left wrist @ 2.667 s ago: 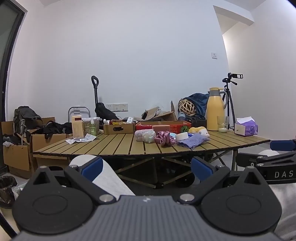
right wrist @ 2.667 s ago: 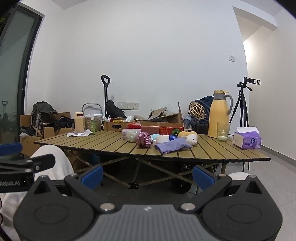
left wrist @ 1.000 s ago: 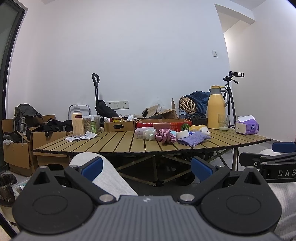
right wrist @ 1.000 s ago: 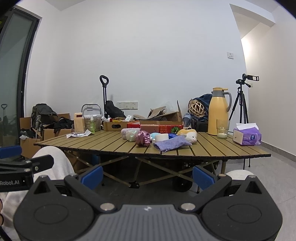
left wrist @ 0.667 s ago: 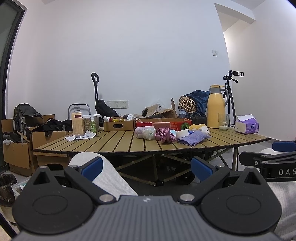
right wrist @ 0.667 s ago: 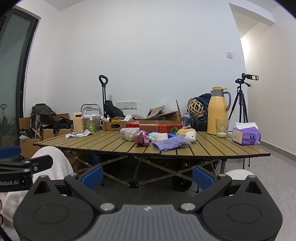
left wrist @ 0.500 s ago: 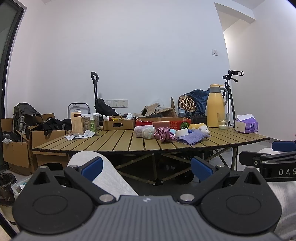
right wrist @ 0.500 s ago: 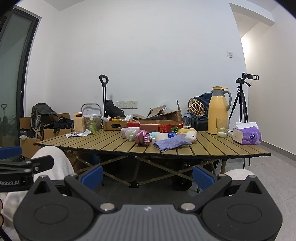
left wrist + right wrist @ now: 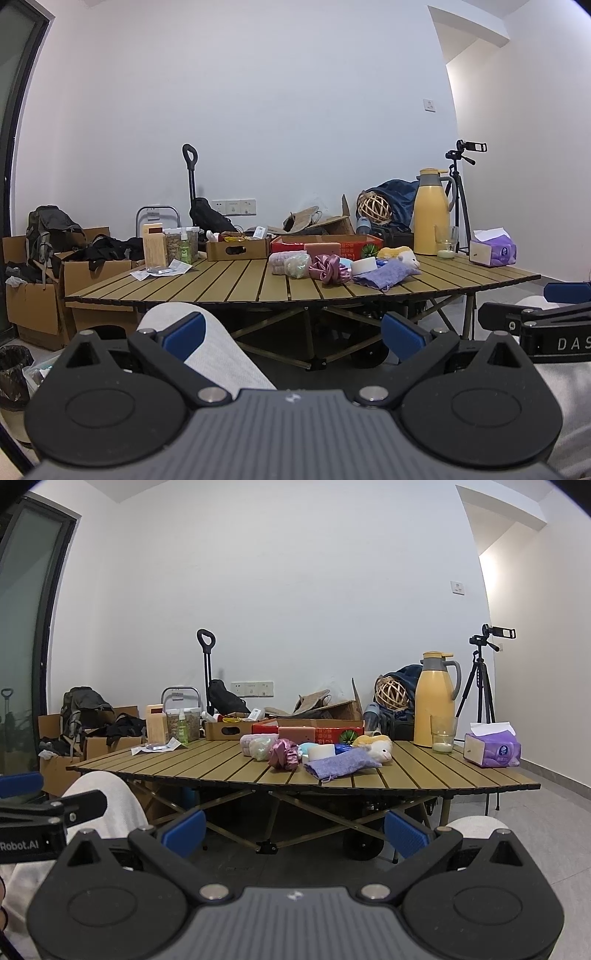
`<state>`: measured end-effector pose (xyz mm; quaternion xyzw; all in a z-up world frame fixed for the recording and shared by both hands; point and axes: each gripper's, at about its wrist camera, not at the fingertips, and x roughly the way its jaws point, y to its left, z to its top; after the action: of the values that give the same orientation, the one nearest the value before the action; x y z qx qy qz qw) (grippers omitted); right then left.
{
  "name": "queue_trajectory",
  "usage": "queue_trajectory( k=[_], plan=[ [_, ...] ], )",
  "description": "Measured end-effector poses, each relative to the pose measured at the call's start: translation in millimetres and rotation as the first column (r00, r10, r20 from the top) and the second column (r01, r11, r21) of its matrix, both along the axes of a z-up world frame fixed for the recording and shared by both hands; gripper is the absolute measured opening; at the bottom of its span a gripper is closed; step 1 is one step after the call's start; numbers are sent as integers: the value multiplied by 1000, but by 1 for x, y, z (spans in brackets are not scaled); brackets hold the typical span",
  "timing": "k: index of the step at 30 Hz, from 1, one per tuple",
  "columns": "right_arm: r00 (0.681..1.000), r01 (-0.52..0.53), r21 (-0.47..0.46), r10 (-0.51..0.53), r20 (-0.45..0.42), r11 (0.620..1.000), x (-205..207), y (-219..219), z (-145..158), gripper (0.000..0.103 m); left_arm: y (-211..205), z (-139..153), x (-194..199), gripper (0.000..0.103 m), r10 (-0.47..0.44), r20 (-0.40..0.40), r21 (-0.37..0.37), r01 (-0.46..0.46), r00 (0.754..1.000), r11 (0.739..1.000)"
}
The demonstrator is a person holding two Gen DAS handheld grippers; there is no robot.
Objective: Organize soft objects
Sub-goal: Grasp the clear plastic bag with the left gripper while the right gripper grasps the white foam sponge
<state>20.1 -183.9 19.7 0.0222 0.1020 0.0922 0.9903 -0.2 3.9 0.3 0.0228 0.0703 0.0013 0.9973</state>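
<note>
Two grippers wait low before the slatted table (image 9: 236,284), both empty with fingers wide apart.

From the left wrist view, I see the left gripper (image 9: 293,334) below the table edge, and the soft pile sits ahead and up, a little to the right: a purple pouch (image 9: 384,275), a pink scrunchie (image 9: 328,268), a plush toy (image 9: 400,258). From the right wrist view, the right gripper (image 9: 295,830) is also under the near edge, and the pouch (image 9: 343,762) lies almost straight ahead, its long axis running left to right, close to the edge. I judge the right hand is nearer. Bare slats on both sides of the pile give room, but I must first rise over the edge.
</note>
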Motion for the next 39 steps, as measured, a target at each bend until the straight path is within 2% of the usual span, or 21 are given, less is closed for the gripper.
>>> queue_trajectory(
  k=[7, 10, 17, 21, 27, 30, 32, 35, 39],
  plan=[
    [1000, 7, -23, -7, 23, 1000, 11, 2, 5, 103, 3, 6, 17, 103, 32, 30, -5, -32, 999, 999],
    [999, 11, -28, -10, 44, 1000, 24, 1, 11, 103, 7, 11, 37, 103, 29, 24, -10, -29, 999, 1000],
    [998, 11, 2, -11, 61, 1000, 88, -7, 25, 103, 16, 17, 107, 103, 9, -25, -34, -10, 1000, 999],
    [997, 20, 16, -21, 70, 1000, 133, -10, 26, 103, 13, 15, 159, 103, 10, -52, -8, -11, 999, 1000],
    [1000, -23, 73, 21, 23, 997, 227, -11, 28, 103, 19, 21, 272, 103, 12, -79, 17, -10, 997, 1000],
    [1000, -8, 42, 8, -4, 999, 286, -6, 29, 103, 25, 24, 337, 103, 10, -109, -20, -12, 994, 1000],
    [999, -7, 33, 9, -40, 999, 332, -3, 27, 102, 29, 22, 387, 102, 8, -158, -62, -17, 987, 998],
    [995, -24, 45, 28, -97, 999, 394, -2, 22, 98, 34, 14, 456, 95, 27, -240, -111, -55, 970, 992],
    [984, -35, 4, 36, -176, 999, 453, 9, 8, 94, 41, -3, 509, 95, 62, -288, -121, -100, 956, 988]
  ],
)
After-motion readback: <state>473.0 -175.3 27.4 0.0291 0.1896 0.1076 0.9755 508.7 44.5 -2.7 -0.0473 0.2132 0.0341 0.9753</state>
